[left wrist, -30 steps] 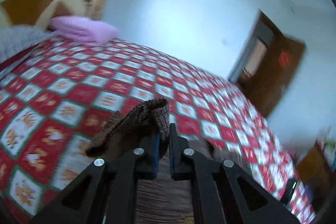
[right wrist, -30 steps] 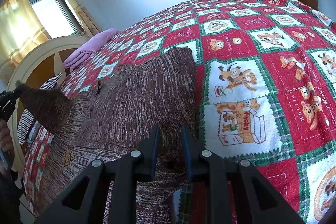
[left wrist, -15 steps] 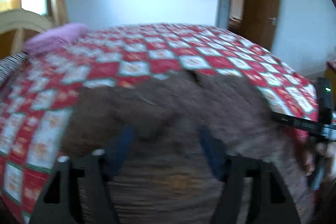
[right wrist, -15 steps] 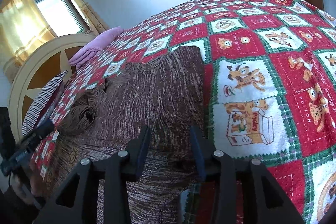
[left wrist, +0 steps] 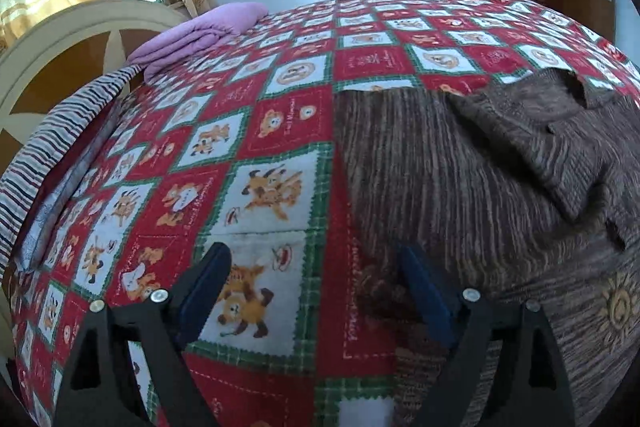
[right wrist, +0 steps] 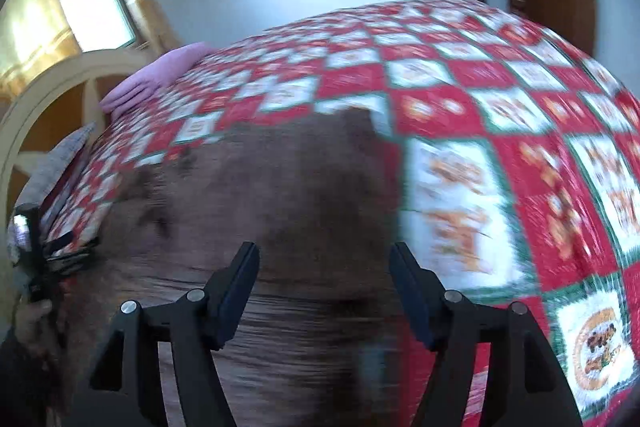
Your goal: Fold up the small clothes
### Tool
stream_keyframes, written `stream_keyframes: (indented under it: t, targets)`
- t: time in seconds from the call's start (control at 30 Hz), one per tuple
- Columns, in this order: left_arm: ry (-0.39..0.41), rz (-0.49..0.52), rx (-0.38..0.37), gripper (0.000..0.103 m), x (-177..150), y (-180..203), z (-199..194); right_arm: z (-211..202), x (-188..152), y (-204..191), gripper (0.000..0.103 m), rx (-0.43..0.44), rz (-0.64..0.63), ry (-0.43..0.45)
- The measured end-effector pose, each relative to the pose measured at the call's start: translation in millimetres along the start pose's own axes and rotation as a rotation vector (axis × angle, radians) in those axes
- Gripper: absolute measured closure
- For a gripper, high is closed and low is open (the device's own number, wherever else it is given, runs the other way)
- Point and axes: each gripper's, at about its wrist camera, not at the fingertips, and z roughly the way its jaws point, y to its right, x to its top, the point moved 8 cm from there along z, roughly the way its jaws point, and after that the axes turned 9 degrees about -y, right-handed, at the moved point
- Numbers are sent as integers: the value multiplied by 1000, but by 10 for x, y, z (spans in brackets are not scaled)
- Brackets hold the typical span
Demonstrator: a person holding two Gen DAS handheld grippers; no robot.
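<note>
On the patchwork bedspread (left wrist: 280, 131) lies one brown sweater (left wrist: 460, 187); both grippers' fingers (left wrist: 206, 279) (right wrist: 240, 283) spread wide, empty.

A brown striped knit sweater (left wrist: 460, 179) lies spread flat on the bed (left wrist: 280, 147). One sleeve (left wrist: 532, 147) is folded across its body. A sun-like motif (left wrist: 618, 309) shows near one edge.

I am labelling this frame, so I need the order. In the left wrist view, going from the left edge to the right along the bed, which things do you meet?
Striped cloth → folded purple blanket → bare red patchwork bedspread → brown knitted garment, with its folded-over sleeve furthest right.
</note>
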Motion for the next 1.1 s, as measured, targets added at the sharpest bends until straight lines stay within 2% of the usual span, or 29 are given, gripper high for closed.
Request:
stream_keyframes:
  t: [0.07, 0.13, 0.27, 0.37, 0.43, 0.5, 0.57, 0.67, 0.73, 0.83, 0.93, 1.0, 1.07, 1.1]
  targets:
    - [-9, -17, -23, 13, -13, -12, 37, -13, 91, -491, 35, 9, -105, -22]
    - [-27, -62, -55, 7, -9, -71, 81, 95, 126, -1012, 35, 21, -217, -61]
    - [-56, -152, -162, 3, -69, -156, 138, 424, 102, -1848, 35, -9, -416, -92]
    - [-68, -205, -240, 1, -105, -199, 185, 771, 81, -2255, 36, -14, -486, -143]
    - [-63, -212, -253, 0, -105, -194, 187, 983, 53, -2395, 36, -45, -529, -176]
    - [-61, -205, -246, 0, -107, -174, 179, 1179, 93, -2428, 48, -123, -573, -181]
    - [-60, -206, -250, 0, -105, -170, 179, 1299, 285, -2252, 55, -220, -543, -158]
    - [-57, -214, -263, 0, -100, -163, 179, 1290, 722, -1537, 55, -352, -282, -122]
    - [-56, -214, -262, 0, -101, -166, 178, 1179, 848, -1181, 55, -400, -186, -97]
    - [-54, -216, -263, 0, -108, -172, 168, 1004, 796, -1042, 55, -309, -167, -109]
    - [-51, -220, -270, 0, -109, -182, 162, 808, 575, -1213, 55, -80, -161, -126]
    - [-50, -221, -272, 0, -109, -186, 162, 771, 431, -1389, 57, 29, -165, -150]
    - [-50, -221, -272, 0, -108, -186, 163, 809, 293, -1569, 62, 91, -186, -186]
    - [-50, -220, -271, 0, -108, -188, 163, 869, 213, -1633, 67, 79, -203, -213]
